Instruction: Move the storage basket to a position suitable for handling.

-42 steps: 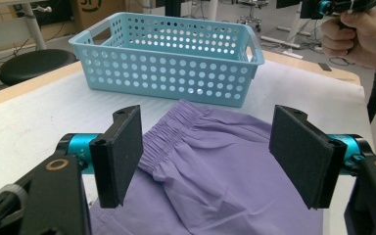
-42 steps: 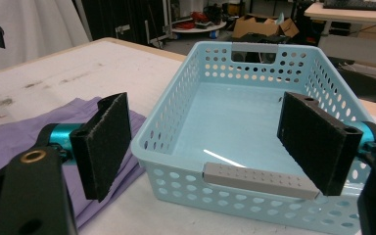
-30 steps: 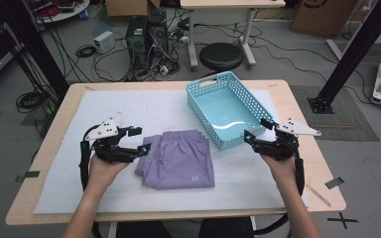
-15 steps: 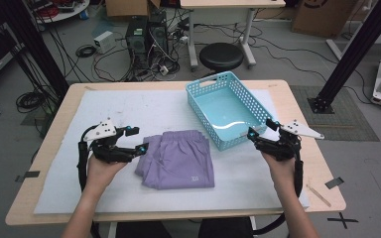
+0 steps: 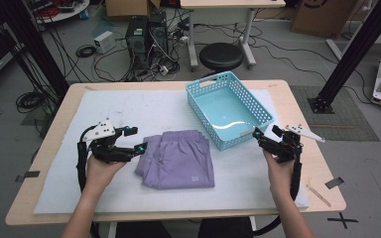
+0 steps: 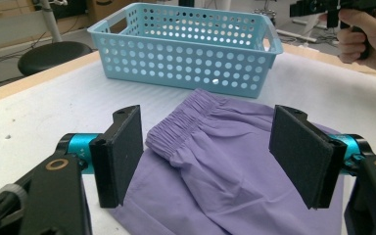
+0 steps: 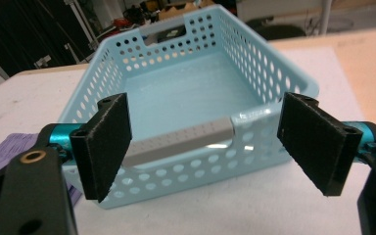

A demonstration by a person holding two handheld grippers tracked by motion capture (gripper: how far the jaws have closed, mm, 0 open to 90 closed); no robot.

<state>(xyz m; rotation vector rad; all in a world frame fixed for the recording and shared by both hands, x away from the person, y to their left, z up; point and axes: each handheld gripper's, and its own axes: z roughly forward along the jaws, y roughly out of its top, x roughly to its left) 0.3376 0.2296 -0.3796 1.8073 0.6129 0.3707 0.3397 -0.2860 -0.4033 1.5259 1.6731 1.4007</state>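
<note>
While both claws gape wide and hold nothing, the left claw (image 5: 133, 140) hovers just beside the folded shorts (image 5: 178, 159) on the table (image 5: 54, 124), and the right claw (image 5: 267, 133) faces the basket (image 5: 228, 111) rim.

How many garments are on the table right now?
1: the folded purple shorts lie on the white mat, beside the empty blue basket. More could be folded underneath.
</note>
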